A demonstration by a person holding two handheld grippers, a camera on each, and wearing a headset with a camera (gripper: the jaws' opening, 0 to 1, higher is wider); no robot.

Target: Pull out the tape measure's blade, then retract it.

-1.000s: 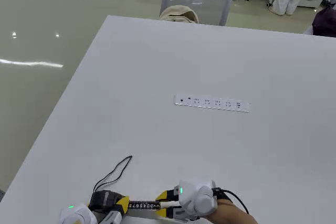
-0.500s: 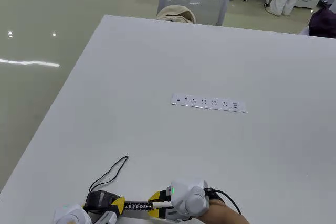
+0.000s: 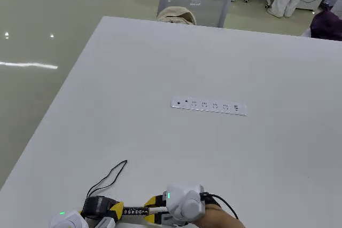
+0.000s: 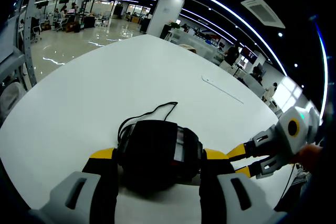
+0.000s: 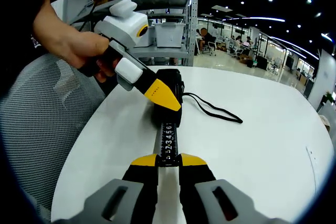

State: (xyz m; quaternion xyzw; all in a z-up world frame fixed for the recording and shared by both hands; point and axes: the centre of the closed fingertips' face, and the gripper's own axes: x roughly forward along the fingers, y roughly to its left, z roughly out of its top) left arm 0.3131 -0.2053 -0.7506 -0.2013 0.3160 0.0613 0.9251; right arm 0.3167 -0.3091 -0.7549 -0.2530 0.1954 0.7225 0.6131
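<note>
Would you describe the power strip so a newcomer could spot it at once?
Look at the large white table. Near its middle lies a long, flat white power strip, well apart from the black tape measure at the near edge. Its row of sockets sets it apart.

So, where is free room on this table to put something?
Free: the table between the power strip and the black strap, and beyond the strip. Crowded: the near edge, where left gripper and right gripper hold the tape measure.
</note>
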